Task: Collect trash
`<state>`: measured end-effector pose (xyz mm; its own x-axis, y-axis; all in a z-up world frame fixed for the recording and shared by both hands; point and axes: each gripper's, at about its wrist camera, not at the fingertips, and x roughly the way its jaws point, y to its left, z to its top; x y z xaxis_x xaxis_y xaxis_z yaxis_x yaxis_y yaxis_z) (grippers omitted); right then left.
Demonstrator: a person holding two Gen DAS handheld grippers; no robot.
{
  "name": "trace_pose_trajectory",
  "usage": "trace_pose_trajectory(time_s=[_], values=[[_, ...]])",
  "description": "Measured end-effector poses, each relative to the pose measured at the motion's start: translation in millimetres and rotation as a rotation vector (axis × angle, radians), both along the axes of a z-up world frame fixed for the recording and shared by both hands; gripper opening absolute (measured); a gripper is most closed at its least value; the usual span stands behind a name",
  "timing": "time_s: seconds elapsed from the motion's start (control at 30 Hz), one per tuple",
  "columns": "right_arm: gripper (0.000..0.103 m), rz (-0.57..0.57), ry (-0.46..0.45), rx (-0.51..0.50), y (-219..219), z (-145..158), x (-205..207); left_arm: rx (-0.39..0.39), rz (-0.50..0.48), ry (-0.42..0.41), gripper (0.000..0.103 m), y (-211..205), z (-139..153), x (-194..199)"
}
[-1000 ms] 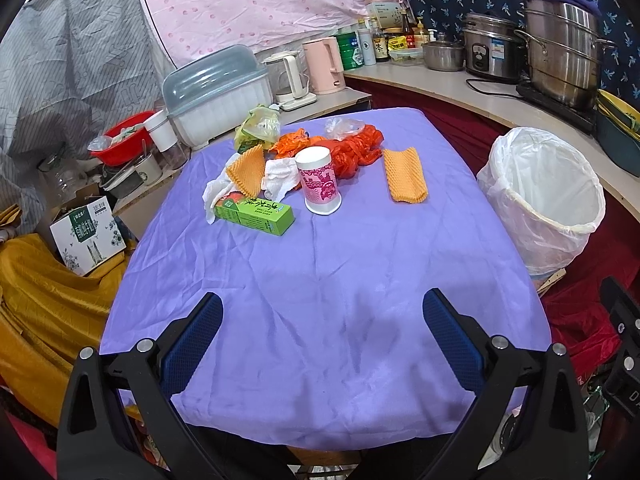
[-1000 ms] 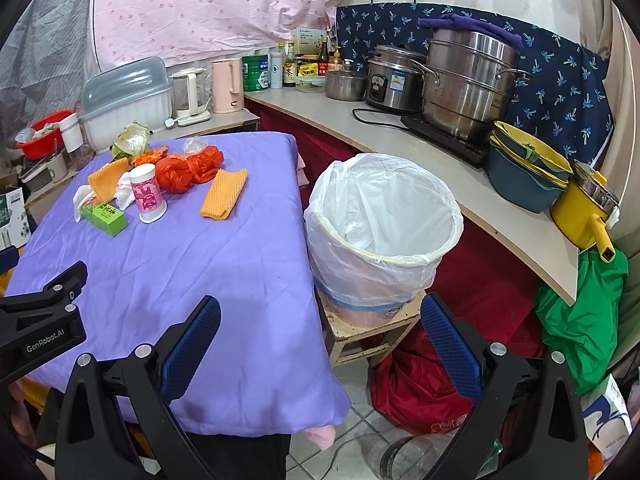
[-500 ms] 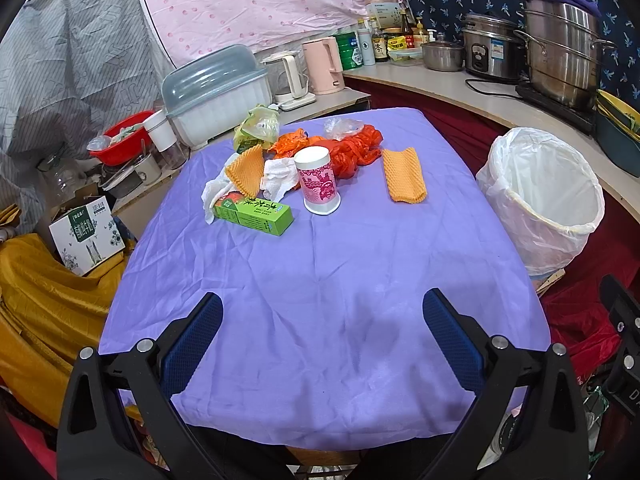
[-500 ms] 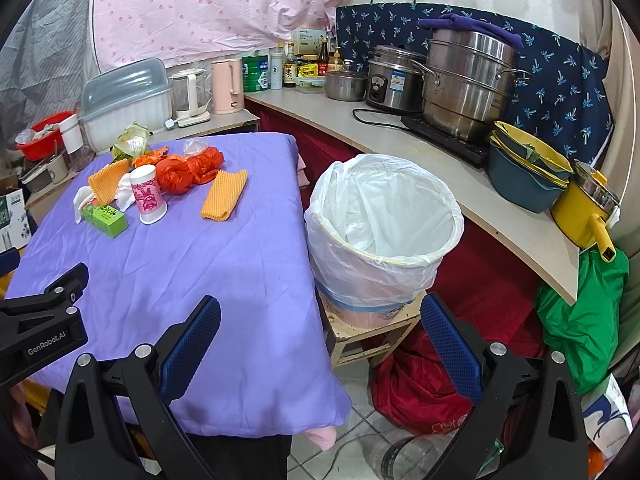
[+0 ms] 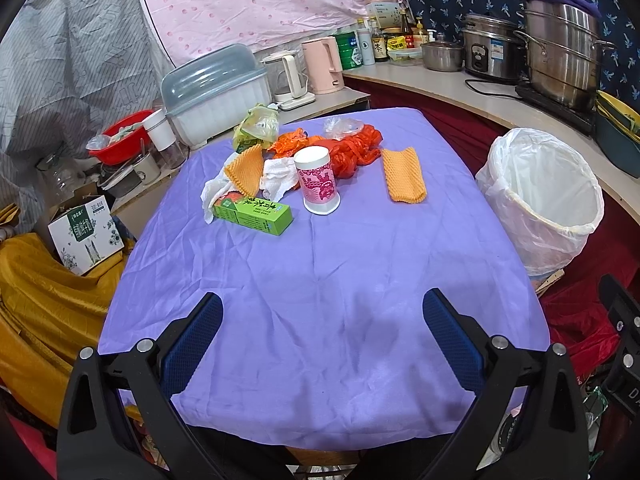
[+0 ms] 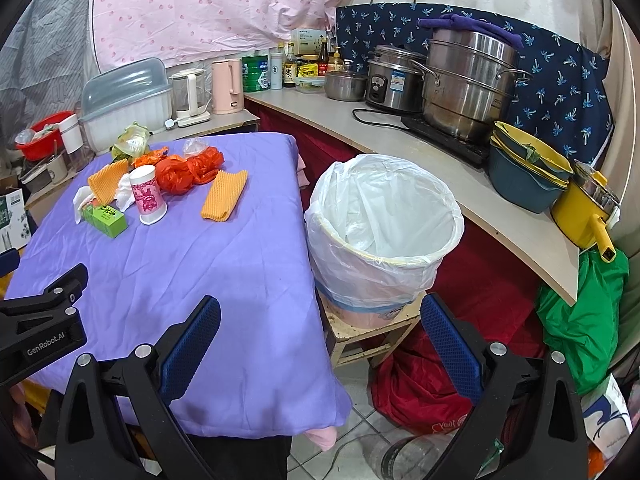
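Observation:
Trash lies at the far end of the purple-covered table (image 5: 320, 280): a green box (image 5: 253, 211), a pink-patterned paper cup (image 5: 318, 180) upside down, white tissue (image 5: 276, 174), two orange foam nets (image 5: 403, 175), red plastic bags (image 5: 356, 150) and a greenish bag (image 5: 258, 126). A bin lined with a white bag (image 5: 540, 196) stands right of the table; it also shows in the right wrist view (image 6: 384, 224). My left gripper (image 5: 322, 320) is open and empty over the table's near end. My right gripper (image 6: 320, 322) is open and empty near the table's near right corner, by the bin.
A counter (image 6: 440, 160) with steel pots, a rice cooker, kettles and bowls curves behind the bin. A dish box (image 5: 216, 92), red basin and cardboard box (image 5: 86, 236) stand left of the table. Red and green bags lie on the floor at right.
Both views have shifted very slightly; the scene and both open grippers are otherwise the same.

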<state>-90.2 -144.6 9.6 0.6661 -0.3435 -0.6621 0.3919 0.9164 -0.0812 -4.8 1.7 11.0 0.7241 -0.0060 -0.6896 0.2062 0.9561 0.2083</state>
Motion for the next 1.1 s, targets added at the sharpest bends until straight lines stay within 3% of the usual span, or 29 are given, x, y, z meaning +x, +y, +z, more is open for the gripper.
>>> trace_pose_trajectory(time_s=[0.8, 1.1], values=[[0.096, -0.009, -0.011, 0.006, -3.4, 4.7, 5.5, -0.011, -0.002, 0.012, 0.096, 2.3, -0.1, 3.2], [0.096, -0.013, -0.011, 0.013, -3.0, 3.6, 40.5, -0.058, 0.034, 0.055, 0.096, 19.0, -1.2, 43.1]])
